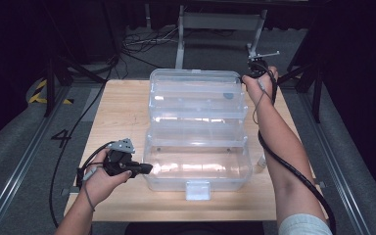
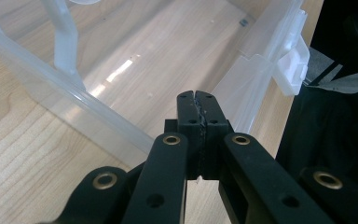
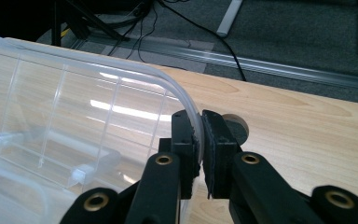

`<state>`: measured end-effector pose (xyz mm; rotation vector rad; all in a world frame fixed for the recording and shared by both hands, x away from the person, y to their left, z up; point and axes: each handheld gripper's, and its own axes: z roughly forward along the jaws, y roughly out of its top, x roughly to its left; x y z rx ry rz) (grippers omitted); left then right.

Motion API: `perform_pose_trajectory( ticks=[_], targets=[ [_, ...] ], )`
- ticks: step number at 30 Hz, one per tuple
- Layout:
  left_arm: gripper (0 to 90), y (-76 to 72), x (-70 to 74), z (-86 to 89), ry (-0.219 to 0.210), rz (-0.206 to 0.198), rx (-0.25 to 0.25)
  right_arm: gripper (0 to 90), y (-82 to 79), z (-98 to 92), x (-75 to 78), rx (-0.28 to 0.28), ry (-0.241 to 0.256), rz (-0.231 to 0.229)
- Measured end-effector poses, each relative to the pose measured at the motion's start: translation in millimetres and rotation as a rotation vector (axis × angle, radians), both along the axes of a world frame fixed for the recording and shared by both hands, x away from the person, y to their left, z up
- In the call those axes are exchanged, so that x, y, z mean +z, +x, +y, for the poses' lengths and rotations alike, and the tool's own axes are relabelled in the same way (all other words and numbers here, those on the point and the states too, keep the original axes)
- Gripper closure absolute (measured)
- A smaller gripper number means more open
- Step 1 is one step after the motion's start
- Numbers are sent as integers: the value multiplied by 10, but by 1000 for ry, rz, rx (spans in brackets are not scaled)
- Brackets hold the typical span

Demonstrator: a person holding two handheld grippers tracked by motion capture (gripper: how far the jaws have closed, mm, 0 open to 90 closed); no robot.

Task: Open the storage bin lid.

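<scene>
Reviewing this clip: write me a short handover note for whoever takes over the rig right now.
Right tool: shut on the far right rim of the clear plastic hinged lid, which stands open.
Left tool: jaws shut, holding nothing, at the near left wall of the clear plastic storage box on the light wooden table.
Done: the white front latch is undone and the lid is up; the box's bottom looks bare.
Left: probably swing the lid shut and fasten the latch, or release it; I cannot tell which.

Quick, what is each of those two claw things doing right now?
Left gripper: closed, empty, beside the clear box's base.
Right gripper: closed on the rim of the box's open lid.
</scene>
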<state>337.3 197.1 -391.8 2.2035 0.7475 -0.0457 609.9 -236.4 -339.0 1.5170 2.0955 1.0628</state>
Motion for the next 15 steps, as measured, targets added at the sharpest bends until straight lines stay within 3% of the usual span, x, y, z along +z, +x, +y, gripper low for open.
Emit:
perform_pose_trajectory(
  ticks=[15],
  targets=[
    [898,1,-1,-4,3,-1,-1,841,91,-13,-145,-7,31,50]
  ],
)
